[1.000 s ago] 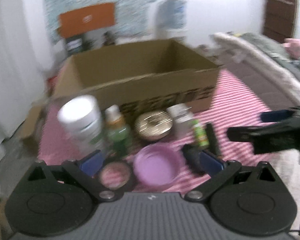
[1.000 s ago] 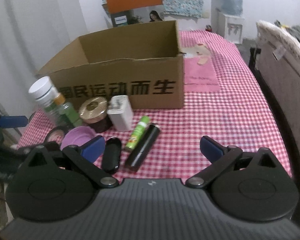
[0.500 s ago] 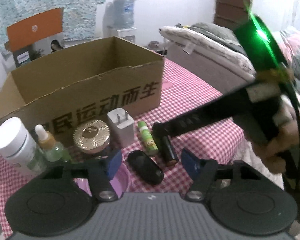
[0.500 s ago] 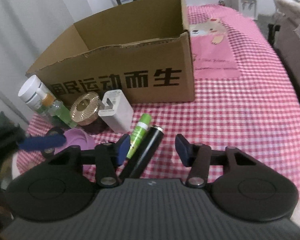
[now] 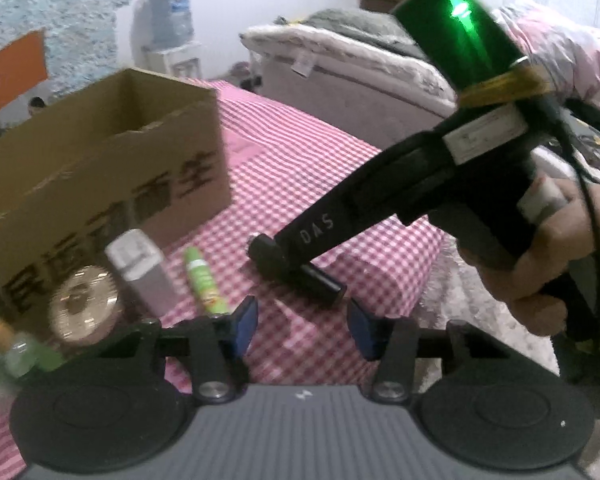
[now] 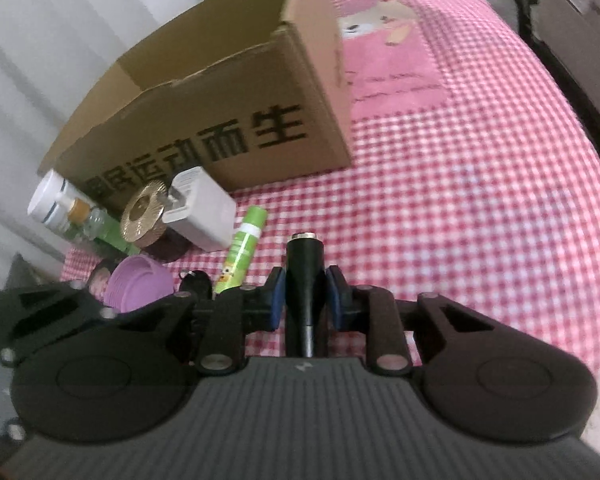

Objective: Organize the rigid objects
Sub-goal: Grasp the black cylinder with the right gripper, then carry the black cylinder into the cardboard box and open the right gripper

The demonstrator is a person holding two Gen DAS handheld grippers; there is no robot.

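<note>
Low in the centre of the right wrist view, the black cylinder lies on the pink checked cloth with its metal-ringed end pointing up the frame. The right gripper has its blue pads against both sides of it, jaws closing narrow around the tube. In the left wrist view the same cylinder sits at mid-frame under the right gripper's black fingers, with a hand on the handle at the right edge.

Just left of the cylinder lies a green tube, and left of that a white plug adapter, a gold-lidded jar, a green dropper bottle and a white-capped bottle. A purple lid and a small black oval case sit at lower left. Behind them, across the upper left, stands an open cardboard box printed with black characters.

The left gripper hangs above bare cloth at lower centre of its own view, jaws closing with nothing between them, the green tube just beside its left pad.
</note>
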